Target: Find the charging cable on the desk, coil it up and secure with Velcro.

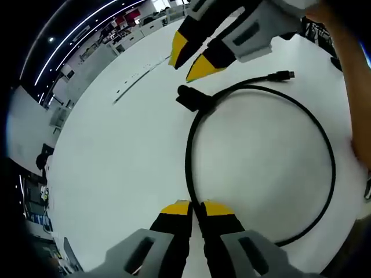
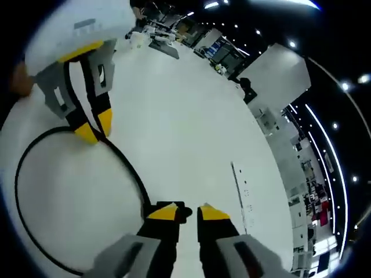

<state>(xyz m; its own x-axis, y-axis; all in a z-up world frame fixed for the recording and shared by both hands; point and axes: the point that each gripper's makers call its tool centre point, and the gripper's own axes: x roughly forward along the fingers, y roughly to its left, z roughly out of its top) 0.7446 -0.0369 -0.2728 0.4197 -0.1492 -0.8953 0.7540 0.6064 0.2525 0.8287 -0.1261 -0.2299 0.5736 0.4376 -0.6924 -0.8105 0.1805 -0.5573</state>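
**Cable looped on the white desk**

Left gripper view: the left gripper (image 1: 196, 207) is clamped onto the black charging cable (image 1: 333, 168), looped mid-desk (image 1: 116, 150).

Right gripper view: the right gripper (image 2: 185, 212) stands slightly parted, beside the Velcro strap (image 2: 181, 208).

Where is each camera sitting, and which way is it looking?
Left gripper view: rides on the left tongs, looking down across the white desk at the black charging cable lying in a loop; its own yellow-tipped jaws sit together on the cable, and the right tongs come in at the top.
Right gripper view: rides on the right tongs, looking across the desk the opposite way; its jaws stand slightly apart by the cable, and the left tongs pinch the loop.
Shared: the desk, the cable, both tongs.
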